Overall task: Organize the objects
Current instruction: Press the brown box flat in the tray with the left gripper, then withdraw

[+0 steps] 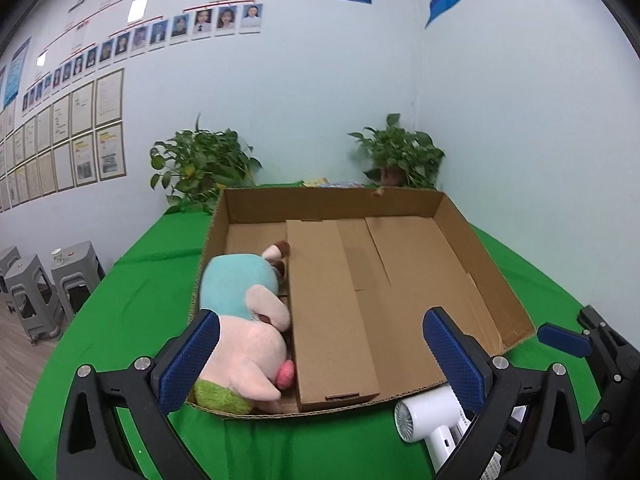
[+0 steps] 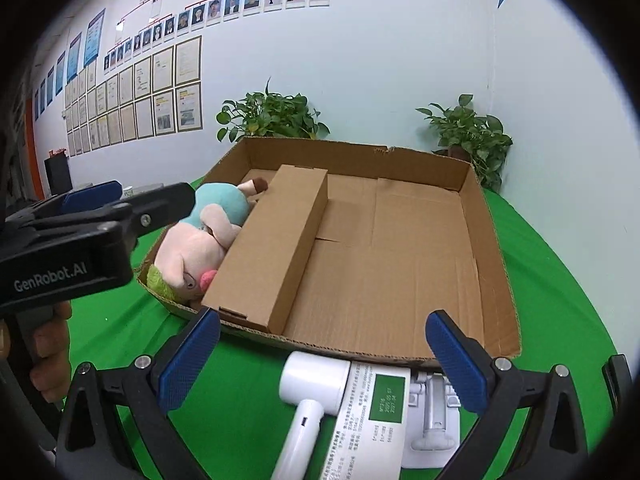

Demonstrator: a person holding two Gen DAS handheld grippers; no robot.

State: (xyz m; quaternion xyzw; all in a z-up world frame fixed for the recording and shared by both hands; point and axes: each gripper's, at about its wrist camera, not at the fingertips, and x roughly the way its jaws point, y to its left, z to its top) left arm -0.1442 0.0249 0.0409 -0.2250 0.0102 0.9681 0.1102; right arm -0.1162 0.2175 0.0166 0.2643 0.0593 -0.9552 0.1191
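Observation:
A shallow cardboard tray [image 1: 492, 280] [image 2: 492, 248] lies on the green table. A plush pig [image 1: 248, 320] [image 2: 200, 240] in a teal shirt lies along its left side, next to a long closed carton [image 1: 328, 308] [image 2: 272, 240]. A white hair dryer [image 1: 428, 428] [image 2: 308, 400] lies on the cloth just in front of the tray. Beside it are a white box with a green label [image 2: 380, 408] and a white plastic part [image 2: 434, 420]. My left gripper [image 1: 320, 360] is open and empty above the tray's front edge. My right gripper [image 2: 324, 360] is open and empty over the dryer.
Two potted plants [image 1: 200, 168] [image 1: 400, 156] stand at the table's far edge against the wall. Grey stools [image 1: 44, 284] stand on the floor to the left. The left gripper body [image 2: 80, 240] shows at the left of the right wrist view.

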